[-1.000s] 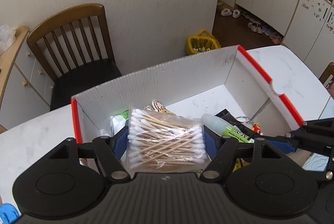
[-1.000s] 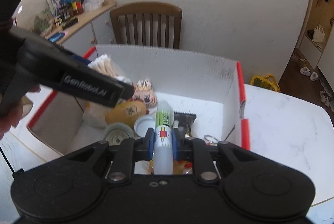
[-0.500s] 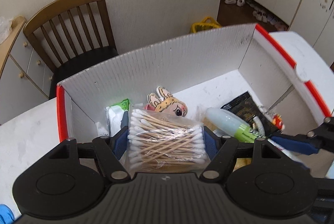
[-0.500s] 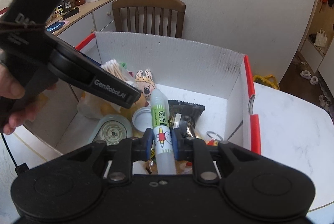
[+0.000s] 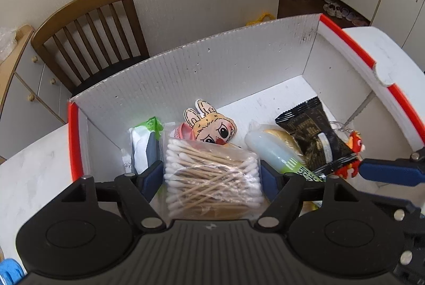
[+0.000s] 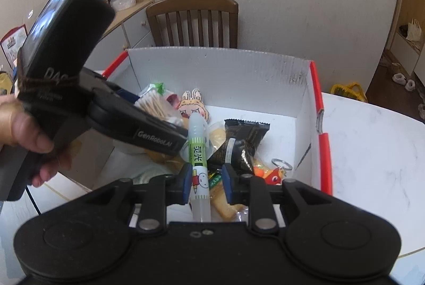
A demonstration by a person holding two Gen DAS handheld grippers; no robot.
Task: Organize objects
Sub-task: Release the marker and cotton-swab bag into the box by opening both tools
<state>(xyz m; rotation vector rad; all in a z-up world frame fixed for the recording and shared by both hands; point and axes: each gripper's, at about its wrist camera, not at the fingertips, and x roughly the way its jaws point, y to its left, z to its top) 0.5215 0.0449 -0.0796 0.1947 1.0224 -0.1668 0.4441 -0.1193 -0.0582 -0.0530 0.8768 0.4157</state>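
Note:
A white corrugated box with red edges [image 5: 239, 67] stands on the white table and holds several items. My left gripper [image 5: 211, 176] is shut on a clear bag of cotton swabs [image 5: 212, 178], held low inside the box's left part. My right gripper [image 6: 204, 181] has its jaws spread wider than the glue tube [image 6: 198, 160] between them; the tube leans on the left pad, its tip resting on the pile. The tube also shows in the left wrist view [image 5: 273, 154]. A rabbit-face toy [image 5: 212, 128] lies behind the swabs.
In the box lie a black snack packet [image 5: 313, 136], a tissue pack with a green flap [image 5: 144, 144], a red keychain toy [image 5: 353, 152] and a bread-like pack [image 6: 225, 202]. A wooden chair [image 5: 87, 35] stands behind the box. The white table [image 6: 372, 152] extends right.
Both grippers have gone lower into the box. The right jaws, shut on the glue tube before, have spread apart. The left gripper still holds the swab bag.

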